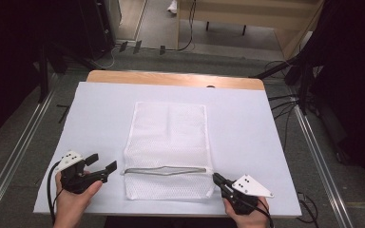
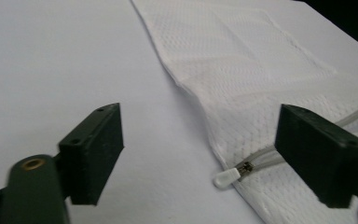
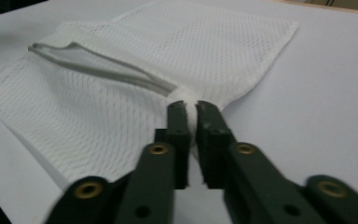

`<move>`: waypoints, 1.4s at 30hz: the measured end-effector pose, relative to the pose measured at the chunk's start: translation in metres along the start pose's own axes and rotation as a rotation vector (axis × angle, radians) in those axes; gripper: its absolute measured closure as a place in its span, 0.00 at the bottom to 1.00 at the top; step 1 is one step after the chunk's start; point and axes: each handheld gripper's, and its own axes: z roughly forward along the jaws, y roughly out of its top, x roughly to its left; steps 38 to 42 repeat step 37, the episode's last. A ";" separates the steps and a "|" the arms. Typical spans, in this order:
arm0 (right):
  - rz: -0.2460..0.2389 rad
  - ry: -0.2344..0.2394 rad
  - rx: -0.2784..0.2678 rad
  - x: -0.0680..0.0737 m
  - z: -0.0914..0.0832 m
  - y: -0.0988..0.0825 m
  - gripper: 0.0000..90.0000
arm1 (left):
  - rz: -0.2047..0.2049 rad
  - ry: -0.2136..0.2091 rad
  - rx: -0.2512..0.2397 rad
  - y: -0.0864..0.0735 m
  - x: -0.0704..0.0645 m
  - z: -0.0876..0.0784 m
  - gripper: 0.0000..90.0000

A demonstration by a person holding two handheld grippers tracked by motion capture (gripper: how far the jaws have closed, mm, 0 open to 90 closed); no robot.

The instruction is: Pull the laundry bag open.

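1. Three views, taken in turn; the high view comes first. A white mesh bag [image 1: 168,149] lies flat in the middle of the worktop [image 1: 247,123], which is covered by a white sheet. Its grey zipper [image 1: 165,170] runs across the bag near the person's edge and stands partly open.
2. The left gripper [image 1: 102,164] hovers just beside the bag's left edge, fingers spread wide with nothing between them. The right gripper [image 1: 216,178] sits at the bag's right near corner, where the zipper ends.
3. A bare wooden strip [image 1: 171,78] of the worktop shows at the far edge. Grey floor [image 1: 228,54] with cables lies beyond, metal rails run along both sides, and dark equipment stands left and right.
4. From the left gripper view, the two black fingers [image 2: 93,151] stand far apart over the white sheet. The zipper's white pull tab [image 2: 227,177] lies at the bag's edge [image 2: 261,93], in the gap but touched by neither finger.
5. From the right gripper view, the fingers [image 3: 177,126] are pinched nearly together on the bag's mesh corner [image 3: 186,95], beside the zipper's end. The gaping zipper [image 3: 98,63] runs away to the left. Nothing else lies on the sheet around the bag.
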 end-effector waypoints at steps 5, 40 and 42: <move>0.015 -0.022 -0.029 -0.011 -0.003 0.003 0.48 | 0.051 -0.046 -0.048 0.000 0.009 -0.009 0.00; 0.164 -0.247 -0.041 -0.128 -0.054 -0.016 0.16 | 0.135 0.038 -0.026 -0.006 0.031 -0.008 0.00; 0.164 -0.247 -0.041 -0.128 -0.054 -0.016 0.16 | 0.135 0.038 -0.026 -0.006 0.031 -0.008 0.00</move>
